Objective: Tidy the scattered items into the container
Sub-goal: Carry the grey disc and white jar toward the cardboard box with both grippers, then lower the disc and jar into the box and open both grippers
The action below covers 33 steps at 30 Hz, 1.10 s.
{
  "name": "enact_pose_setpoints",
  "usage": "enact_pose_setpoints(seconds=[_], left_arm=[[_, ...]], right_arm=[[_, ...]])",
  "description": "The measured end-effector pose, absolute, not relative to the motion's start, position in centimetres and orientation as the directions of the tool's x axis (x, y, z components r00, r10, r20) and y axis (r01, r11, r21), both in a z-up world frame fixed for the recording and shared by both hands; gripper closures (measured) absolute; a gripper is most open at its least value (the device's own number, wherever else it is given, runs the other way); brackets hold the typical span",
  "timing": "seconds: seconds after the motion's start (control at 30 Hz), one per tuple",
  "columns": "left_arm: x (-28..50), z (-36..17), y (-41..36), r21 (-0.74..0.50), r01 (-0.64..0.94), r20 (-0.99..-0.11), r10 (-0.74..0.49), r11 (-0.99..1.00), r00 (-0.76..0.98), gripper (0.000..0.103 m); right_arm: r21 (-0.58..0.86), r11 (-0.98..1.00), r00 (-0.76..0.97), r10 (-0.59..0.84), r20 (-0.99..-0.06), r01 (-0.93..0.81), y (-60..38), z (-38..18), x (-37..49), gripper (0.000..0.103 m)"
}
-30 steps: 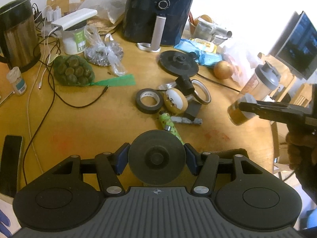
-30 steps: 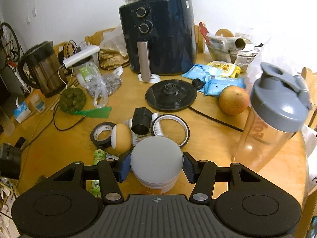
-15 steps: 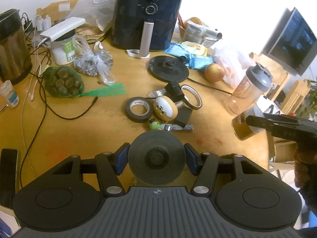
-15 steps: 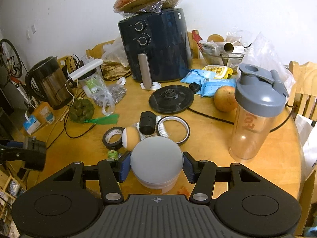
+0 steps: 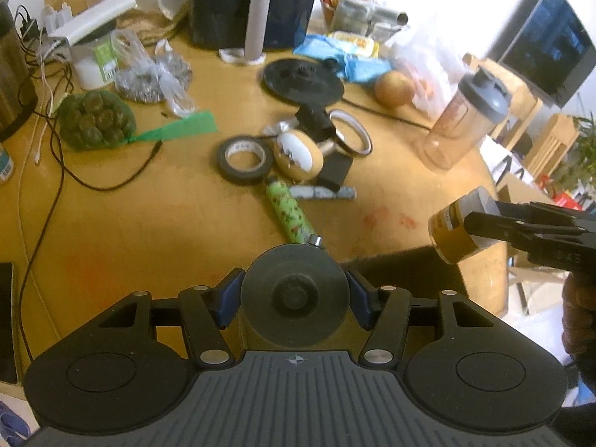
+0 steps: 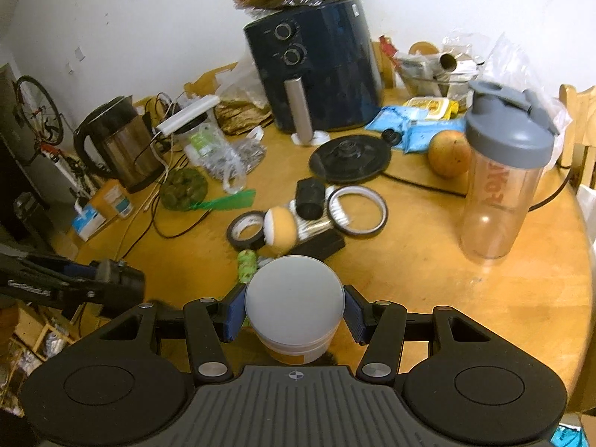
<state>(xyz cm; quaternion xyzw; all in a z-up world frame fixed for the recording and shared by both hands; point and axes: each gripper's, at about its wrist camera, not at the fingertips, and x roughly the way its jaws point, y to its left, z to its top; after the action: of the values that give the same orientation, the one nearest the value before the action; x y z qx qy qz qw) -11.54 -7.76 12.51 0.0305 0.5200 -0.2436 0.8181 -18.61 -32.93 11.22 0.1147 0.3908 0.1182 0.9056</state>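
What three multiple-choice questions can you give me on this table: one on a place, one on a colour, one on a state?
1. Where does the black tape roll lie?
A. flat on the wooden table
B. on top of the air fryer
C. inside a drawer

2. What colour is the lid of the shaker bottle?
A. red
B. grey
C. green

3. How is the right gripper?
A. open and empty
B. shut on the white-lidded jar
C. shut on a spoon

Answers: 1 A, the roll lies flat on bare wood among the clutter; 2 B, its cap is plainly grey; 3 B, both blue pads press against the jar's sides.
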Motion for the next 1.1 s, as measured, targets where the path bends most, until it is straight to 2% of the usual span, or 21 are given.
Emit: enact_pose_setpoints(seconds=[0.27,0.53,1.1], left_arm=[[-11.5,10.8,-8.2,-0.193,0.455,-0.898,-0.344,0.869,0.275,0.046],[-11.0,8.9,-9.1,-0.160,0.496,-0.932,-0.296,0.853,0.209,0.046],[-10.2,5.9,-12.3,-0.026,0.632,-0.977,-0.154,0.775,0.149,0.046]], right_arm=[[0.310,0.936,0.609,0.344,-0.714,-0.166,-31.7,9.7,-19.5,0.046],[0.253,0.943,0.551,0.330,-0.767,-0.214,-30.1,7.7,-19.6,0.046],[0.043,0.946,0.528,0.216,-0.821,-0.320,-27.1,5.8,-19.3,0.046]])
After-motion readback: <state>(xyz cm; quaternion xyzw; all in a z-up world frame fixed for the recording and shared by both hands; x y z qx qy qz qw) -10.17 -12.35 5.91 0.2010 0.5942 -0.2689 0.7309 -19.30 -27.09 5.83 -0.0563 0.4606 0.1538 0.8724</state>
